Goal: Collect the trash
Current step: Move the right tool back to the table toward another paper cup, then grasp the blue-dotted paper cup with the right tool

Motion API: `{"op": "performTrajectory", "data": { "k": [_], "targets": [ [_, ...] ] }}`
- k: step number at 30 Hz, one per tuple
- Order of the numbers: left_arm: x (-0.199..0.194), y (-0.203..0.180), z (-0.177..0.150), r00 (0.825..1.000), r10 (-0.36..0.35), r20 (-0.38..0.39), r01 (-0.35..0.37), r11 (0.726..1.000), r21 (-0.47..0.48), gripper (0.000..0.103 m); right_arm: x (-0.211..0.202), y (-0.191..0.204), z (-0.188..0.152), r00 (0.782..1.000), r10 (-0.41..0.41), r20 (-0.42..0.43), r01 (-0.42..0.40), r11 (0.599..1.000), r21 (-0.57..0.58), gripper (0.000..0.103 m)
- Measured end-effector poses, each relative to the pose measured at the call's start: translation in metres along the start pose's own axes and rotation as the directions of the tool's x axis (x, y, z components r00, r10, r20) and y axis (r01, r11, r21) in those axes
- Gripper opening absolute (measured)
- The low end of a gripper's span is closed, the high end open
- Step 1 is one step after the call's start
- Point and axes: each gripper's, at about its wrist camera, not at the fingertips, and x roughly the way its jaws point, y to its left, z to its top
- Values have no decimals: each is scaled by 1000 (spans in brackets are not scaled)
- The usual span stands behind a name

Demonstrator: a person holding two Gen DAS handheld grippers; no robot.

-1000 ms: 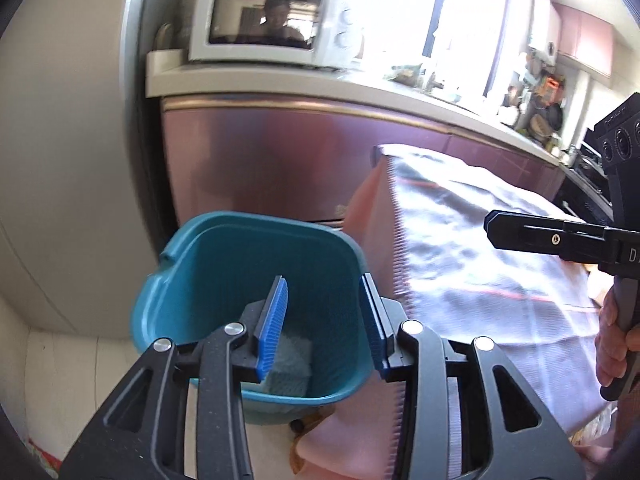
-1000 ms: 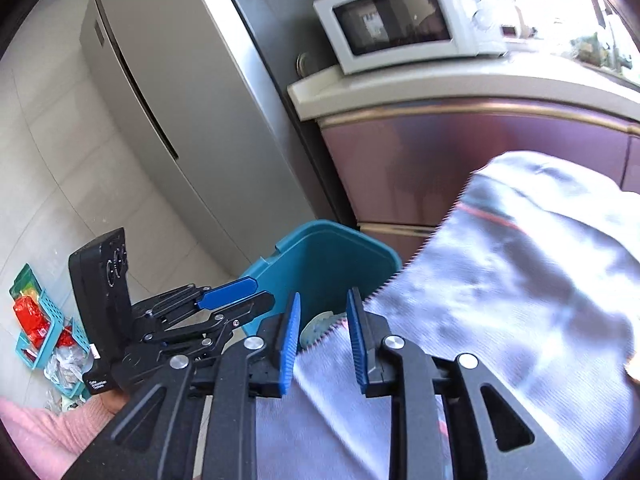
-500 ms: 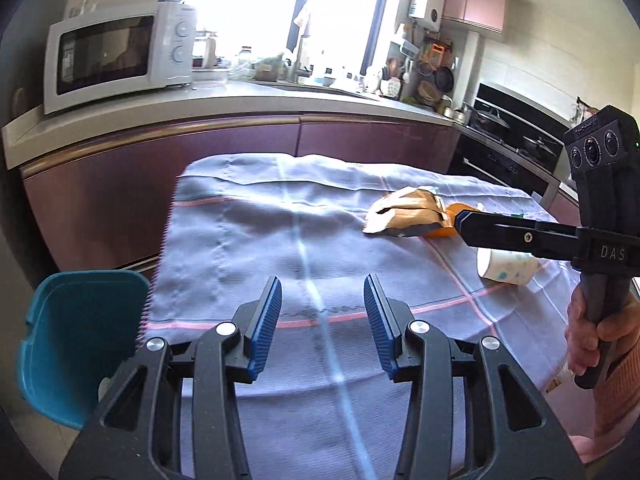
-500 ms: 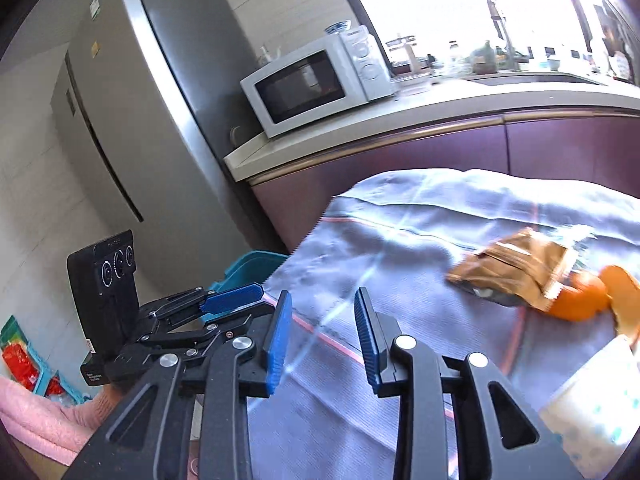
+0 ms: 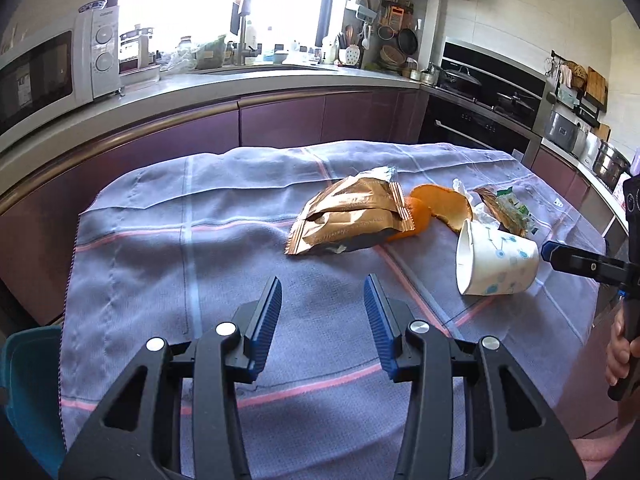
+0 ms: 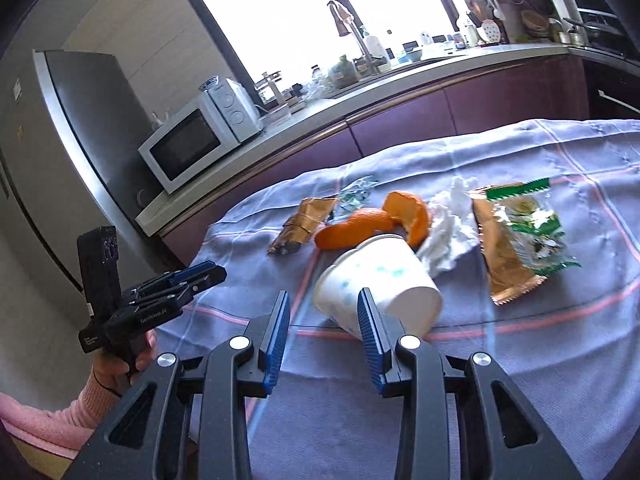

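On the grey-blue tablecloth (image 5: 192, 264) lies a heap of trash. It holds a tipped white paper cup (image 5: 496, 266) (image 6: 376, 284), a brown snack wrapper (image 5: 352, 216) (image 6: 304, 224), orange peel (image 5: 440, 208) (image 6: 384, 220), a crumpled tissue (image 6: 448, 228) and a green-and-gold wrapper (image 6: 516, 236). My left gripper (image 5: 320, 292) hangs open over bare cloth, short of the brown wrapper. My right gripper (image 6: 324, 300) is open and empty just in front of the cup. Its tip (image 5: 548, 252) shows beside the cup's base.
A teal bin (image 5: 28, 380) stands on the floor off the table's left edge. Purple cabinets and a cluttered counter (image 5: 280, 76) run behind the table, with a white microwave (image 6: 196, 144) and a steel fridge (image 6: 60, 140) at the left. My left gripper (image 6: 216, 270) hovers over the table's left edge.
Both grippers have swung away from the teal bin to the right, over the table, and now face the trash heap. The right jaws stand wider than a second ago.
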Motion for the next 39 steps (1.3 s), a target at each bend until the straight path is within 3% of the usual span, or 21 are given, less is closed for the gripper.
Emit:
{"op": "performTrajectory", "data": {
  "k": [19, 25, 29, 36, 39],
  "targets": [
    [67, -34, 40, 993, 90, -74, -73, 977, 202, 42, 23, -25, -4, 999, -37, -2, 37, 993, 108, 33],
    [70, -37, 37, 995, 65, -78, -44, 970, 238, 42, 20, -30, -3, 1000, -10, 0, 10, 993, 120, 23],
    [70, -35, 35, 994, 62, -85, -39, 967, 251, 42, 18, -32, -2, 1000, 7, -2, -7, 993, 117, 9],
    [73, -37, 35, 994, 65, -93, -37, 962, 272, 41, 18, -35, -2, 1000, 29, 0, -29, 990, 136, 8],
    [77, -40, 35, 992, 73, -106, -40, 957, 287, 30, 19, -36, -2, 999, 39, 5, -40, 989, 140, 7]
  ]
}}
